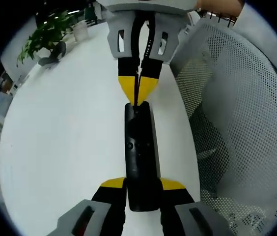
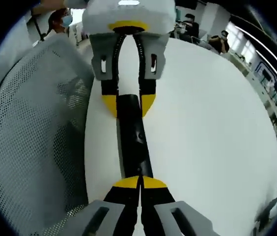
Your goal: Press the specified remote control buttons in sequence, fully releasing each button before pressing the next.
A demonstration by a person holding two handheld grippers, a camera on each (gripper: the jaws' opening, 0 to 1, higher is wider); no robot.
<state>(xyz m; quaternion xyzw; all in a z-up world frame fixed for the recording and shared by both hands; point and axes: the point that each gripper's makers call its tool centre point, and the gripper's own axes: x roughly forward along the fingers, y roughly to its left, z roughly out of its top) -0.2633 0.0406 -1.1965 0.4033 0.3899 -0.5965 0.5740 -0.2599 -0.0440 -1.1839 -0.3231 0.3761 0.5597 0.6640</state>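
Lying lengthwise on the white table [image 1: 55, 147], a slim black remote control [image 1: 139, 157], seen again in the right gripper view [image 2: 132, 137]. Gripped at its near end in the left gripper view by the left tool [image 1: 142, 186], yellow-tipped jaws set apart to the remote's width and pressing against its two long sides; same tool seen from the front in the right gripper view [image 2: 127, 104], reaching down from the top of that view and straddling the far end of the remote. Clenched tight, the right tool [image 2: 140, 183], both yellow tips meeting with no gap and resting right at the near end of the remote's top face; contact or a hair above, hard to tell. Seen in the left gripper view, that same right tool [image 1: 137, 91] coming in from the top, tips together in a single point touching or nearly touching the far end of the remote. Facing each other head-on along the remote's length, both tools. Standing beside the table edge, a grey mesh chair [image 1: 236, 123], also at the left of the right gripper view [image 2: 30, 137]. Sitting at the far corner of the table, a green potted plant [image 1: 44, 38]. Visible in the background, several people [image 2: 222, 39] beyond the table.
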